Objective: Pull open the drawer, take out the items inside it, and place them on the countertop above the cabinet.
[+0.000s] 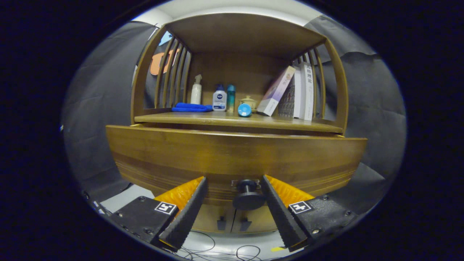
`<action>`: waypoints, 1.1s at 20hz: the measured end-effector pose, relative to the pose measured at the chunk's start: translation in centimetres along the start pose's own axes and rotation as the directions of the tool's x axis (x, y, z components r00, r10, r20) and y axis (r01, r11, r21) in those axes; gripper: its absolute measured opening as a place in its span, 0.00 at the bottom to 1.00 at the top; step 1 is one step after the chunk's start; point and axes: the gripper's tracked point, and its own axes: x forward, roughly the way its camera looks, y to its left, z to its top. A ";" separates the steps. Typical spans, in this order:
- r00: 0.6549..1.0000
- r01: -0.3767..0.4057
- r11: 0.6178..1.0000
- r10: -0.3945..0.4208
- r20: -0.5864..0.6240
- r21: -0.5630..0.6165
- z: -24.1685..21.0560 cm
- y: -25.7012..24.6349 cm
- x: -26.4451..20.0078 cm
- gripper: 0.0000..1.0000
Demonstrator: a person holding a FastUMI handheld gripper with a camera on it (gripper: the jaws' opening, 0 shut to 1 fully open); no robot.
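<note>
A wooden cabinet's wide drawer front (pixel 174 152) stands close ahead of me, and it seems to stick out a little from the cabinet. What lies inside it is hidden. Its dark round knob (pixel 248 198) sits between the two fingers of my gripper (pixel 233 178), which is open. The right finger lies close against the knob's rim, and a gap is left on the left side. Above the drawer runs the countertop (pixel 308 125), under a slatted wooden hutch.
On the countertop are a folded blue cloth (pixel 191 107), a white spray bottle (pixel 196 90), two small bottles (pixel 219 98), a blue round lid (pixel 244 110), a small teapot (pixel 248 101) and leaning books (pixel 290 92). Two lower door handles (pixel 232 223) and floor cables (pixel 217 250) lie below.
</note>
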 end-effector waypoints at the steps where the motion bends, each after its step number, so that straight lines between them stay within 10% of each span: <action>1: 1.000 0.005 1.000 -0.005 -0.002 -0.005 0.0 -0.1 0.7 0.98; 22: 0.997 0.024 1.000 -0.024 -0.078 0.006 -0.2 -0.5 1.3 1.00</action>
